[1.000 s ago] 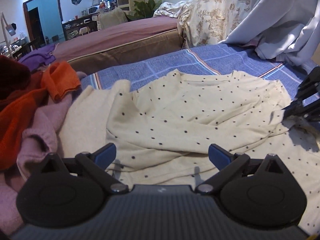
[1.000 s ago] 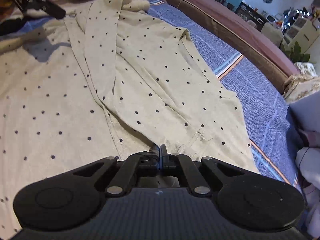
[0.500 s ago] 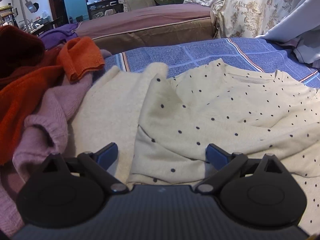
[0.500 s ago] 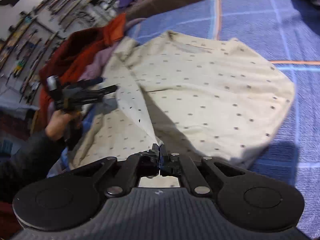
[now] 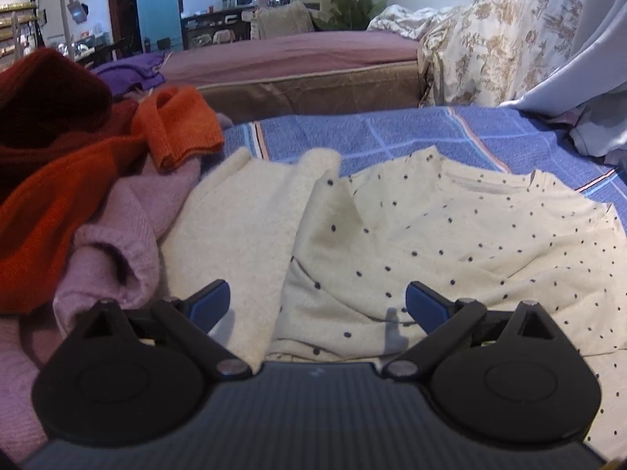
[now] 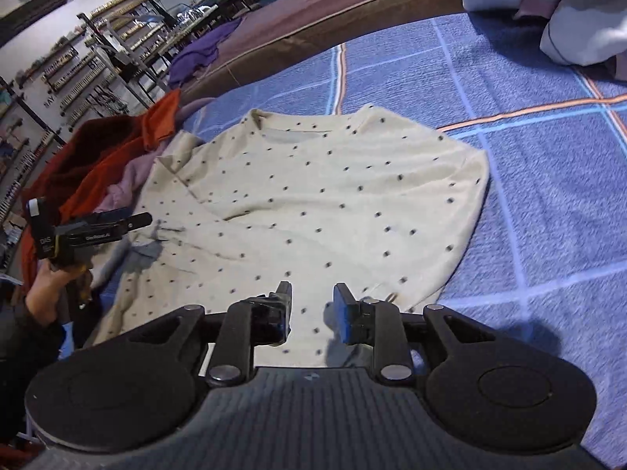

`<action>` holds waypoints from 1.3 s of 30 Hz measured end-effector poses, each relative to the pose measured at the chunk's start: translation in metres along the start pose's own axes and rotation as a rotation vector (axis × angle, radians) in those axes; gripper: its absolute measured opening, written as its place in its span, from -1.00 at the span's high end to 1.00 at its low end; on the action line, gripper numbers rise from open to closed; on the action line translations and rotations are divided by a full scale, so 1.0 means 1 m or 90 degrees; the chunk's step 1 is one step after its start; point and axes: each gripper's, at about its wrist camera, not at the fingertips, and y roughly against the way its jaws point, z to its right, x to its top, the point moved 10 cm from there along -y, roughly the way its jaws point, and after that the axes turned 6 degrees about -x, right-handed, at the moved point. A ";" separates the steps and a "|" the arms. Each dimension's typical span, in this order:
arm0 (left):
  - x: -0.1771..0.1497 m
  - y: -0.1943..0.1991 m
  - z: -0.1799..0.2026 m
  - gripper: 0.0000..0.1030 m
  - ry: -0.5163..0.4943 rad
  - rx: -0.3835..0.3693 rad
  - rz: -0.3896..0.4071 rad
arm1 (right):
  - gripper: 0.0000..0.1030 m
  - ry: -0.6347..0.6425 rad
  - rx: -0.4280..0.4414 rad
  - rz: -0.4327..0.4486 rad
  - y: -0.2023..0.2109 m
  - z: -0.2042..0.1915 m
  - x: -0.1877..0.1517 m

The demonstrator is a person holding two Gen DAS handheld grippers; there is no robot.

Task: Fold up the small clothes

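A cream shirt with dark dots (image 6: 313,203) lies spread on the blue plaid bed cover (image 6: 548,180), neckline away from me. It also shows in the left wrist view (image 5: 450,243), with a plain cream fleecy garment (image 5: 243,235) beside its left edge. My left gripper (image 5: 317,301) is open and empty, low over the shirt's left side; the right wrist view shows it (image 6: 133,221) at the shirt's left edge. My right gripper (image 6: 312,305) is open, with a modest gap, just above the shirt's near hem and holding nothing.
A pile of red, orange and pink knitwear (image 5: 78,180) sits left of the shirt. A brown and mauve bed (image 5: 305,74) lies behind. Floral and pale bedding (image 5: 509,39) is heaped at the back right. Bare blue cover extends to the right of the shirt.
My right gripper was shut on the shirt's edge and has now opened and let it go; the shirt's right side lies flat. My left gripper stayed open and shifted slightly.
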 end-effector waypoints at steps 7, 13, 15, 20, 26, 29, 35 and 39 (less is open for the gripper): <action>0.040 -0.014 0.006 -0.99 -0.054 -0.038 0.017 | 0.16 0.058 -0.038 0.065 -0.015 -0.029 -0.032; 0.048 -0.071 -0.002 -0.12 -0.013 -0.105 -0.061 | 0.15 0.004 -0.016 0.091 -0.010 -0.029 -0.028; 0.046 -0.082 0.004 0.34 -0.014 -0.119 -0.094 | 0.15 0.010 -0.034 0.093 -0.008 -0.025 -0.032; 0.057 -0.080 -0.006 0.91 0.048 -0.131 -0.068 | 0.13 -0.012 -0.077 0.117 -0.002 -0.003 -0.028; 0.067 -0.086 -0.029 0.91 0.045 -0.108 -0.086 | 0.12 -0.031 -0.120 0.112 -0.023 0.013 -0.013; 0.071 -0.086 -0.049 0.91 0.050 -0.071 -0.072 | 0.12 -0.035 -0.164 0.123 -0.032 0.026 -0.006; 0.070 -0.089 -0.071 0.69 0.067 -0.064 -0.077 | 0.83 -0.032 -0.178 0.103 -0.048 0.038 -0.004; 0.076 -0.053 -0.056 -0.74 0.027 -0.051 -0.021 | 0.93 -0.010 -0.176 0.135 -0.037 0.037 0.003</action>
